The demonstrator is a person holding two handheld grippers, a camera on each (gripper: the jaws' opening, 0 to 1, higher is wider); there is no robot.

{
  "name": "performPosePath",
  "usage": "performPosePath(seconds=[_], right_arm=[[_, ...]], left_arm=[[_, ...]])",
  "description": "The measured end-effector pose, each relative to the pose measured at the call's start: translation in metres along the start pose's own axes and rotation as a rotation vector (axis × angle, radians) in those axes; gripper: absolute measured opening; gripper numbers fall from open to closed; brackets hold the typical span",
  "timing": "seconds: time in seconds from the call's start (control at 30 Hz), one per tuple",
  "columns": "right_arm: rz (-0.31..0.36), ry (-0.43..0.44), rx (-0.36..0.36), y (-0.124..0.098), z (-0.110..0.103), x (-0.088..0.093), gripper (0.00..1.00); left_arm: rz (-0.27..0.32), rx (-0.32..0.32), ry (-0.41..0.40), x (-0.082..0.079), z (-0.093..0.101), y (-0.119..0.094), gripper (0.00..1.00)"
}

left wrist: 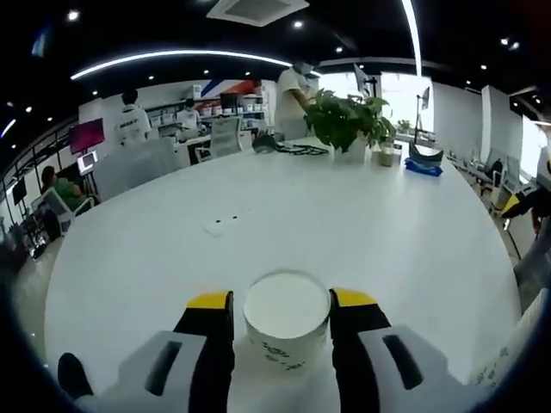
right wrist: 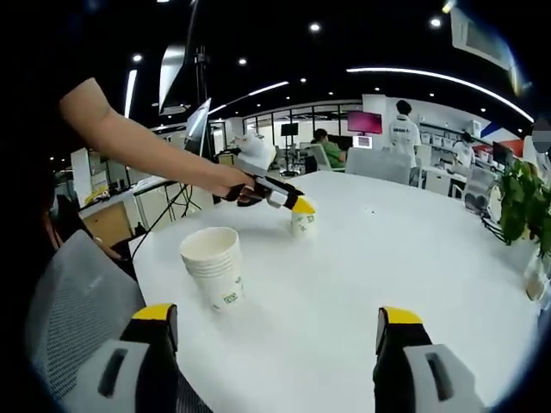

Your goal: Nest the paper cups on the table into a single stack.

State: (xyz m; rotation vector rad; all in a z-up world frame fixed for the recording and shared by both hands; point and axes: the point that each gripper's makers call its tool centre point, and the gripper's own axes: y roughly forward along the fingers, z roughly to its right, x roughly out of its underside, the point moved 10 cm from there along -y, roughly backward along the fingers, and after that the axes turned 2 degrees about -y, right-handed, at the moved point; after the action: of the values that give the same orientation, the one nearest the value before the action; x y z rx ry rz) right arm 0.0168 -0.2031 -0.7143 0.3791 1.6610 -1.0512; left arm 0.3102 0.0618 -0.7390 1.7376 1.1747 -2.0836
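Cup (left wrist: 287, 317) upright on the white surface (left wrist: 362, 232), my left fingers (left wrist: 210, 303) pinching its sides | stack (right wrist: 214, 262) well apart, by the near edge | right fingers (right wrist: 401, 319) spread, empty | step: pickup; next: carry over, seat squarely in stack

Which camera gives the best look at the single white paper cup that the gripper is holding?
The left gripper view: the single white paper cup sits close between the left gripper jaws, its open mouth showing. The right gripper view shows it small and distant, partly covered by that gripper.
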Motion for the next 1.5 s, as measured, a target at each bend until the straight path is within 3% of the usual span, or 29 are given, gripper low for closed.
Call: performPosePath(seconds=[0.57,1.23,1.5], right_arm=[[0.006,0.002,0.001,0.0,0.001,-0.001,0.96],[0.032,-0.017,-0.011,-0.002,0.0,-0.005,0.95],[0.035,-0.028,-0.025,-0.002,-0.002,-0.006,0.94]], left_arm=[[0.002,0.003,0.012,-0.004,0.003,-0.005,0.37],[0.037,0.032,0.071,-0.021,0.033,-0.043,0.36],[0.071,0.029,0.053,-0.027,0.044,-0.064,0.36]])
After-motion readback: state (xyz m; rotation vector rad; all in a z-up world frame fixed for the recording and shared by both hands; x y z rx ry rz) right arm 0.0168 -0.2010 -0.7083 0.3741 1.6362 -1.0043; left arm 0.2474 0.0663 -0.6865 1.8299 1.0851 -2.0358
